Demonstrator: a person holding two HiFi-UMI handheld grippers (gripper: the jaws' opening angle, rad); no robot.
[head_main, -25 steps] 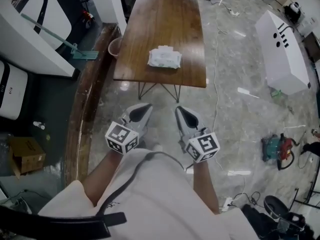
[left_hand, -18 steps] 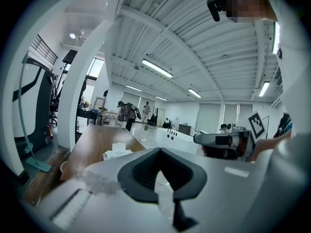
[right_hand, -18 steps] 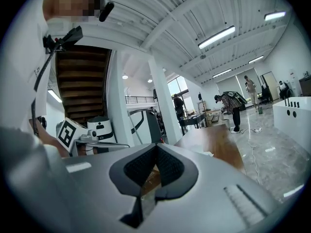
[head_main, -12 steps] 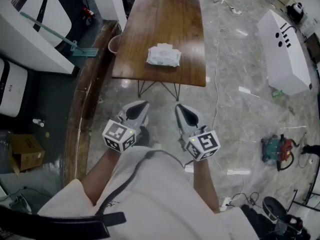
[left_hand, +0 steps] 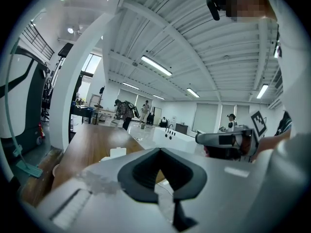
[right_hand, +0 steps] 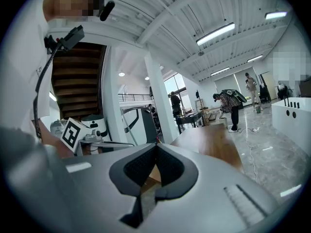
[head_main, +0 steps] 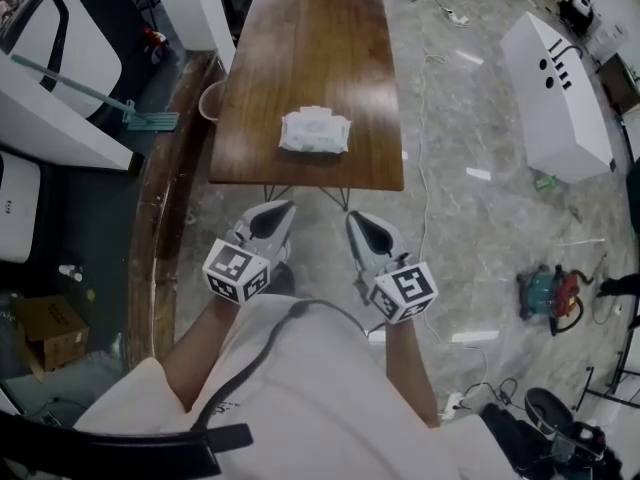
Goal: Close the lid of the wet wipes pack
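Observation:
The white wet wipes pack (head_main: 315, 131) lies near the front edge of the long wooden table (head_main: 310, 38). In the left gripper view its raised white lid (left_hand: 117, 152) shows just over the jaws. Both grippers are held side by side over the floor, short of the table and apart from the pack. My left gripper (head_main: 279, 215) is shut with nothing in it, and its tips (left_hand: 160, 152) meet. My right gripper (head_main: 359, 223) is shut and empty too; past its jaws (right_hand: 155, 147) the table top (right_hand: 214, 140) shows.
A white bench-like box (head_main: 560, 88) stands on the floor to the right, and a green power tool (head_main: 545, 293) and cables lie near it. A mop (head_main: 140, 118) and a bucket (head_main: 210, 98) are left of the table. A cardboard box (head_main: 45, 333) sits at far left.
The person has stepped toward the table, so table and pack sit lower and nearer in the head view. Both grippers stay shut and side by side.

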